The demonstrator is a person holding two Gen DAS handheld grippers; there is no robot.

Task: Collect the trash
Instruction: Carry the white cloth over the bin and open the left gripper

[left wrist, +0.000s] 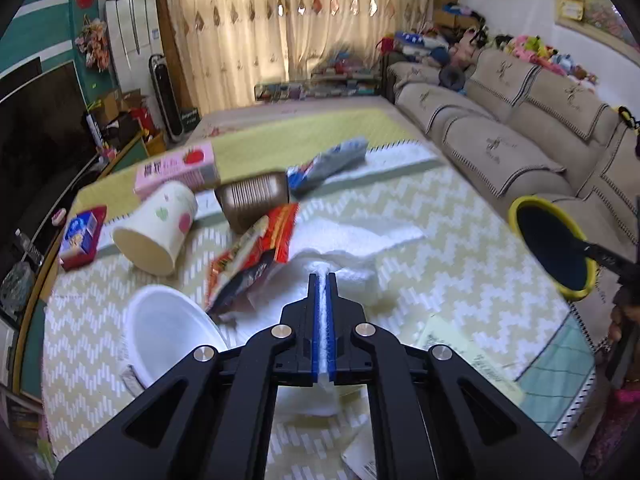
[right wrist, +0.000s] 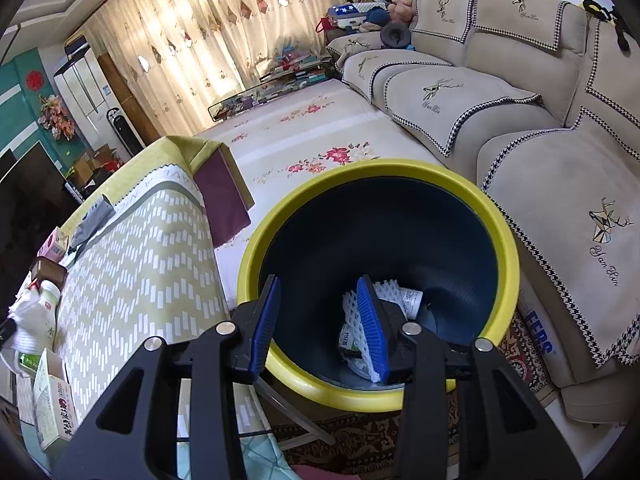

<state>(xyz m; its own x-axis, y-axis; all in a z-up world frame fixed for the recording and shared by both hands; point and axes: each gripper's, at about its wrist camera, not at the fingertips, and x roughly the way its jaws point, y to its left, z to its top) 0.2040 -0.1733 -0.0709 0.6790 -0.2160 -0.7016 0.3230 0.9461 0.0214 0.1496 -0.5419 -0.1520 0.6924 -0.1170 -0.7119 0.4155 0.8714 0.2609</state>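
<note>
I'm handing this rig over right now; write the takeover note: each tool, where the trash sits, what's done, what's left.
Left tool: shut on a white tissue on the table.
Right tool: clamped on the yellow rim of the dark bin, holding it beside the table.
Done: some white foam netting and wrappers already lie in the bin.
Left on the table: paper cup, brown tub, red snack wrapper, white foam bowl, pink box, small red box, grey-blue pouch.
Next, probably: carry the tissue to the bin.

Table point(left wrist: 460, 240) in zigzag cloth, paper cup point(left wrist: 160, 228), pink box point(left wrist: 176, 172), white tissue point(left wrist: 352, 240), snack wrappers point(left wrist: 256, 256)
</note>
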